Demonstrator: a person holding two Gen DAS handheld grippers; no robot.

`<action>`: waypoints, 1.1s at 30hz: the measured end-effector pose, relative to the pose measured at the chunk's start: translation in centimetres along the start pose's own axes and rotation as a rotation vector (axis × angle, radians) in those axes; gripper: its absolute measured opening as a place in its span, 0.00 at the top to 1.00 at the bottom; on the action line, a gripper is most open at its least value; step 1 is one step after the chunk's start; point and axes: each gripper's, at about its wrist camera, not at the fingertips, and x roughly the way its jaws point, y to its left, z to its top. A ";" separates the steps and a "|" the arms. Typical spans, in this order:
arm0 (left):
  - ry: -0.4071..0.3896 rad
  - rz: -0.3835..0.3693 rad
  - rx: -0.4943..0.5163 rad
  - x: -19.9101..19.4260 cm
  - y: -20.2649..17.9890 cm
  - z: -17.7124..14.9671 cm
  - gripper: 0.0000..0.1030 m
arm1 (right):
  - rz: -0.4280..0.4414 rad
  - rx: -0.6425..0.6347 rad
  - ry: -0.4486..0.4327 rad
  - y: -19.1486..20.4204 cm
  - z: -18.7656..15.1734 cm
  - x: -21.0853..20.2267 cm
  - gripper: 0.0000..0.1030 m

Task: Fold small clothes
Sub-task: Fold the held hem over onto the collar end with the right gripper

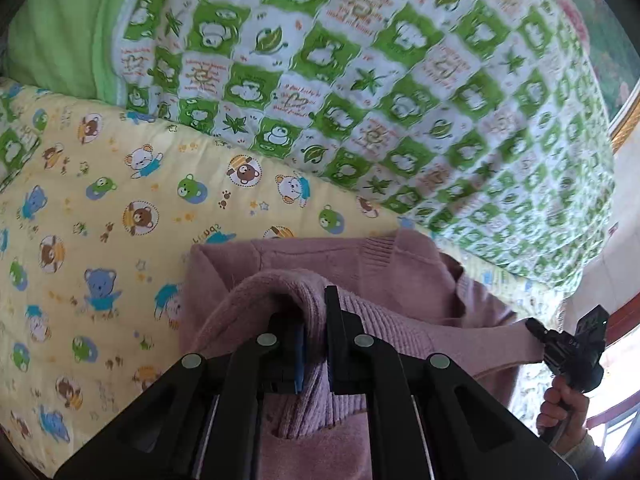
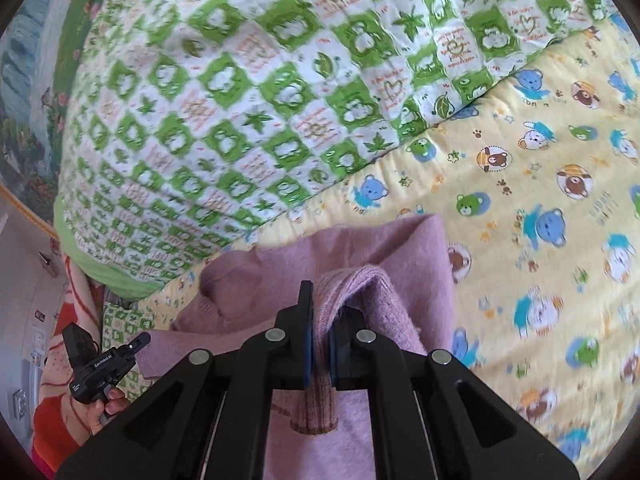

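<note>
A small mauve knitted sweater (image 1: 360,264) lies on a yellow bear-print sheet (image 1: 100,220). My left gripper (image 1: 314,320) is shut on a ribbed edge of the sweater and holds it lifted, the fabric draped over its fingers. My right gripper (image 2: 320,316) is shut on another ribbed edge of the same sweater (image 2: 360,252). In the left wrist view the right gripper (image 1: 536,328) shows at the far right, pinching the sweater's stretched corner. In the right wrist view the left gripper (image 2: 140,340) shows at the lower left.
A thick green-and-white checked quilt (image 1: 380,80) is piled behind the sweater, and it also shows in the right wrist view (image 2: 220,100). A green pillow (image 1: 60,32) lies at the far left. A red-orange blanket (image 2: 52,420) and a wall lie beyond the bed edge.
</note>
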 end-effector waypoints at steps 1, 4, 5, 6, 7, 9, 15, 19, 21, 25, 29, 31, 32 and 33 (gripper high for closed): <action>0.007 0.005 0.000 0.7 0.1 0.2 0.94 | -0.002 0.006 0.009 -0.4 0.3 0.6 0.93; 0.034 0.022 -0.017 2.8 0.8 0.5 0.93 | -0.017 0.030 0.033 -1.5 0.8 2.3 0.91; 0.043 0.027 -0.024 3.4 1.0 0.5 0.93 | -0.019 0.040 0.038 -1.8 0.9 2.6 0.91; 0.052 0.030 -0.030 3.8 1.3 0.4 0.93 | -0.024 0.052 0.045 -2.1 0.9 3.0 0.91; 0.058 0.033 -0.037 4.1 1.4 0.4 0.91 | -0.030 0.065 0.054 -2.3 1.0 3.4 0.90; 0.062 0.025 -0.063 4.2 1.9 0.4 0.88 | -0.025 0.099 0.068 -2.7 1.2 3.7 0.88; -0.013 0.061 -0.064 0.7 1.7 0.7 0.71 | -0.031 0.113 -0.016 -2.4 1.9 1.1 0.54; -0.034 0.069 0.010 -1.7 -0.1 -0.5 0.65 | -0.054 0.053 -0.118 -1.2 2.2 -2.5 0.48; -0.014 0.049 0.077 -2.3 -2.1 -2.2 0.59 | -0.048 0.002 -0.126 0.2 1.3 -3.5 0.48; 0.078 -0.019 0.238 -0.9 -6.8 -6.9 0.51 | -0.035 -0.169 -0.061 4.1 -2.4 -3.3 0.48; 0.153 -0.002 0.354 2.3 -9.9 -10.3 0.51 | 0.001 -0.321 0.088 7.4 -7.1 -0.2 0.48; 0.165 0.004 0.358 3.6 -9.9 -10.3 0.51 | 0.026 -0.362 0.157 8.2 -8.6 2.0 0.48; 0.162 0.023 0.361 4.2 -9.7 -10.0 0.51 | 0.035 -0.371 0.200 8.3 -9.0 3.4 0.48; 0.150 0.057 0.361 4.9 -9.2 -9.3 0.51 | 0.028 -0.373 0.216 8.2 -9.1 4.0 0.48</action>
